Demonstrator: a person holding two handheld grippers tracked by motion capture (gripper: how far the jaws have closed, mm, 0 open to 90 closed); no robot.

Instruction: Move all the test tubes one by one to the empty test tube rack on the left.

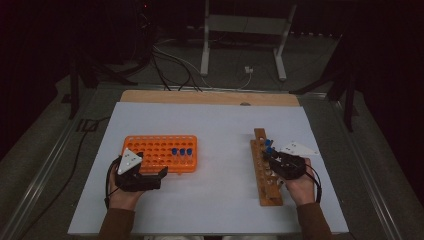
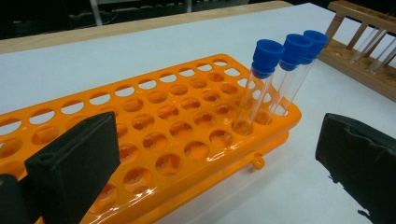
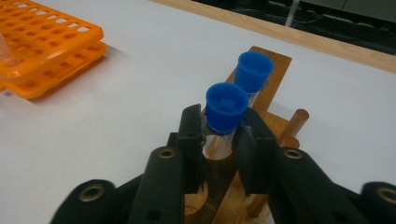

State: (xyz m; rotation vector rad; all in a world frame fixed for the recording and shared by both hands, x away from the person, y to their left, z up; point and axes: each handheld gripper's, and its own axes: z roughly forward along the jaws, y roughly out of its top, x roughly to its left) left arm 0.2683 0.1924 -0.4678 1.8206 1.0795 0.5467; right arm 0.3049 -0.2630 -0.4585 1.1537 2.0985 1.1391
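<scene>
As seen in the gripper views:
Right gripper (image 3: 219, 140): jaws clamped on a blue-capped tube (image 3: 225, 112), frame centre, standing in the wooden rack (image 3: 275, 65); a second capped tube (image 3: 252, 71) is seen just behind.
Left gripper (image 2: 210, 163): jaws held apart beside the orange rack (image 2: 154, 135), lower frame.
Orange rack: three capped tubes (image 2: 280, 70) are carried, upper right.
Counter (image 1: 220, 125): both racks are borne.

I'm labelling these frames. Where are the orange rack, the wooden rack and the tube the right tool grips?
orange rack (image 2: 187, 140), left gripper view, holed top plate.
wooden rack (image 3: 273, 63), right gripper view, far end of its top board.
gripped tube (image 3: 226, 105), right gripper view, blue cap.
</scene>
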